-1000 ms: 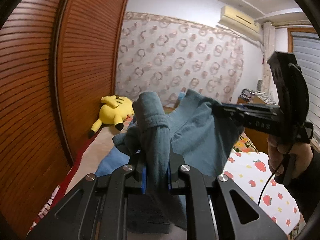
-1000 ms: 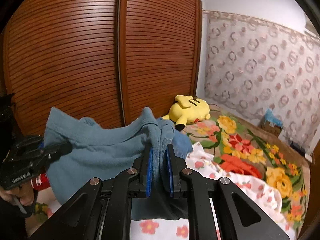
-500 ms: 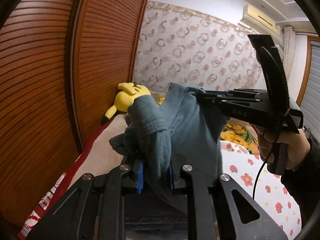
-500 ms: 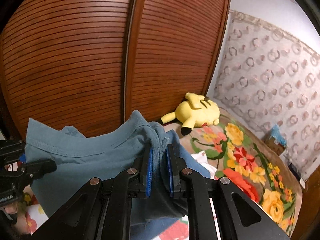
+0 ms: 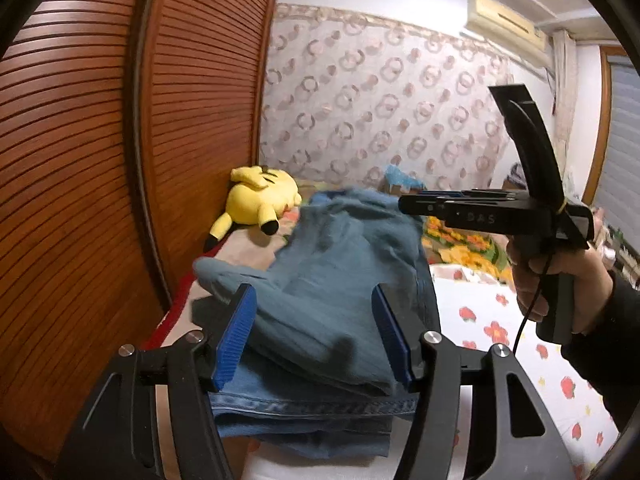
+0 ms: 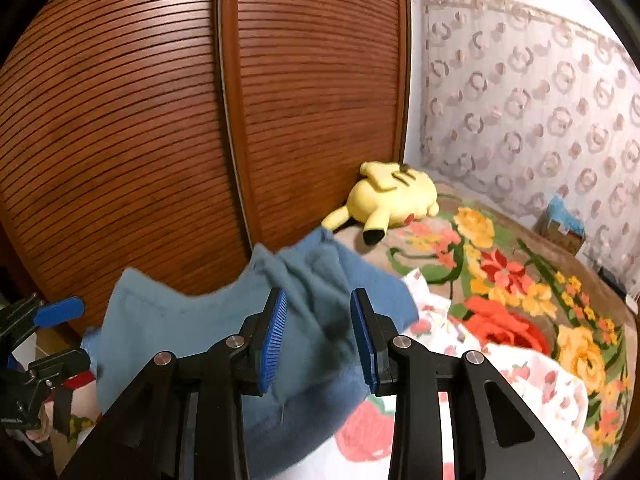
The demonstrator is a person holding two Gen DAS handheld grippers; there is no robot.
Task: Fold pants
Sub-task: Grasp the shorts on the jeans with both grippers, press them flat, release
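Note:
The blue-grey pants (image 5: 340,280) drop in a blurred, loose fold onto a stack of folded blue clothes (image 5: 312,420) on the bed. My left gripper (image 5: 314,334) is open, its blue pads wide apart on either side of the cloth. My right gripper (image 6: 320,340) is open too, with the pants (image 6: 224,336) falling between and below its pads. In the left wrist view the right gripper (image 5: 412,202) is level with the top of the pants. In the right wrist view the left gripper (image 6: 44,336) is at the far left edge.
A yellow plush toy (image 5: 260,200) lies on the bed by the brown slatted wardrobe doors (image 5: 100,160). A white strawberry-print sheet (image 5: 500,340) and a floral blanket (image 6: 520,280) cover the bed. A patterned curtain (image 5: 380,100) hangs at the far end.
Both grippers have opened and let go of the pants. The pants have dropped from held-up onto the stack of blue clothes and are still moving.

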